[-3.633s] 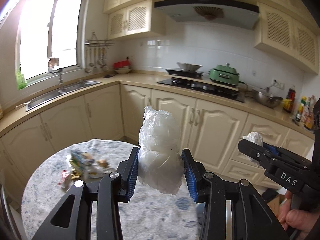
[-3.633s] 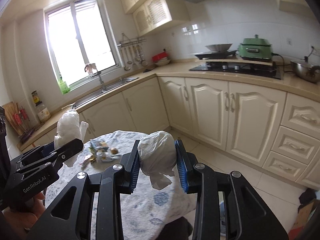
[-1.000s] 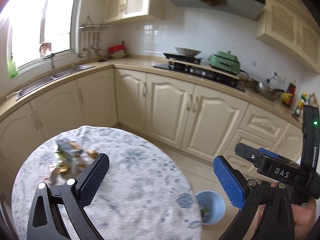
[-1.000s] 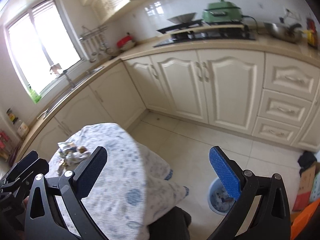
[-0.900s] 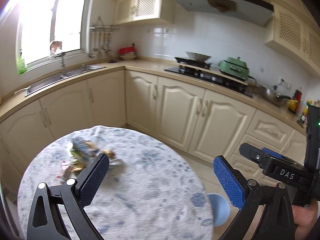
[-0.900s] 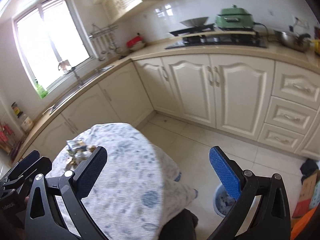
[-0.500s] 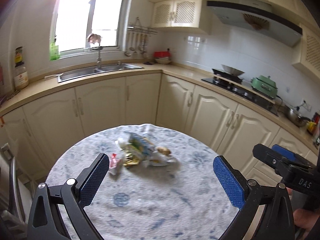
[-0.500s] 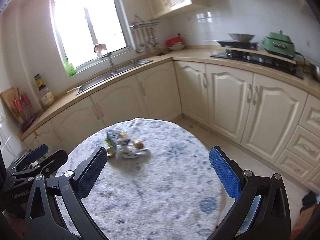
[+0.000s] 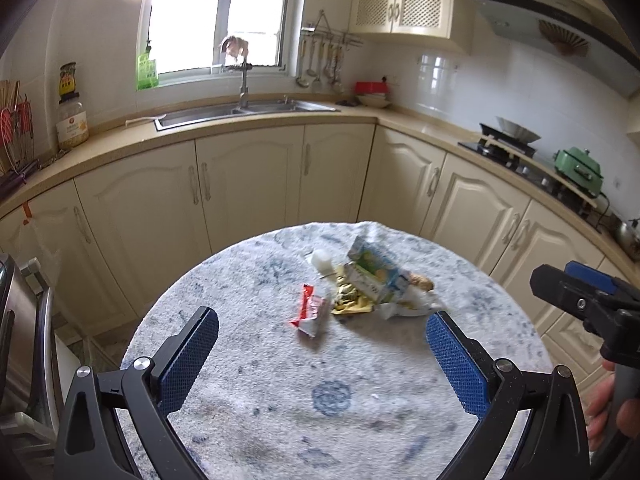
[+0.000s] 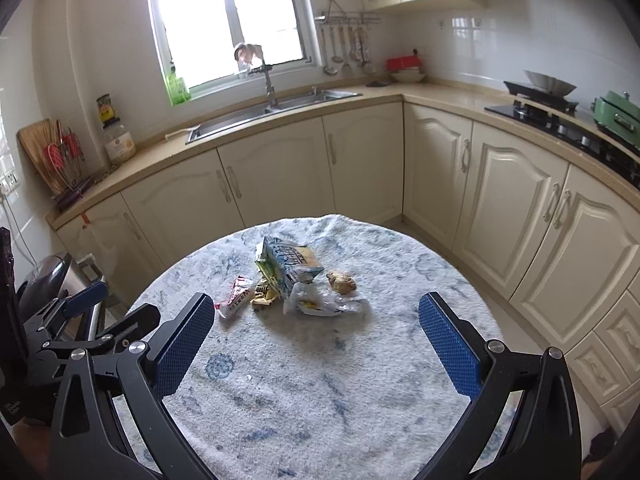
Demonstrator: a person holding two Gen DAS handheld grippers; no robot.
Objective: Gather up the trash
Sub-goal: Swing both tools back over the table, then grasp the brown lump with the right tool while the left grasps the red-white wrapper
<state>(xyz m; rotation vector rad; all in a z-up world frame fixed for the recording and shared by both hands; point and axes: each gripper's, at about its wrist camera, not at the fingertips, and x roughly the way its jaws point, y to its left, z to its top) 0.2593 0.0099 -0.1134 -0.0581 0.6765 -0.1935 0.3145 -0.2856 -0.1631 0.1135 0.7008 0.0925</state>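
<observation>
A small heap of trash lies mid-table on the round blue-and-white cloth (image 9: 320,392) (image 10: 320,392): a crushed drink carton (image 9: 374,270) (image 10: 290,264), a red-and-white wrapper (image 9: 310,312) (image 10: 236,298), gold foil (image 9: 348,298) (image 10: 264,292), a clear plastic wrapper (image 10: 320,302) and a brown lump (image 10: 341,281). My left gripper (image 9: 322,350) hangs open and empty in front of the heap. My right gripper (image 10: 316,338) is open and empty too, just short of the clear wrapper. Each gripper also shows at the edge of the other's view.
Cream cabinets wrap around behind the table, with a sink (image 9: 240,110) under the window and a hob with a green pot (image 10: 618,110) at right. A steel appliance (image 9: 16,340) stands by the table's left side. A hand (image 9: 608,416) holds the right gripper's handle.
Both grippers let go of their white plastic bags and opened wide over a blue bin on the floor, then swung left, back to the table with the heap of trash ahead.
</observation>
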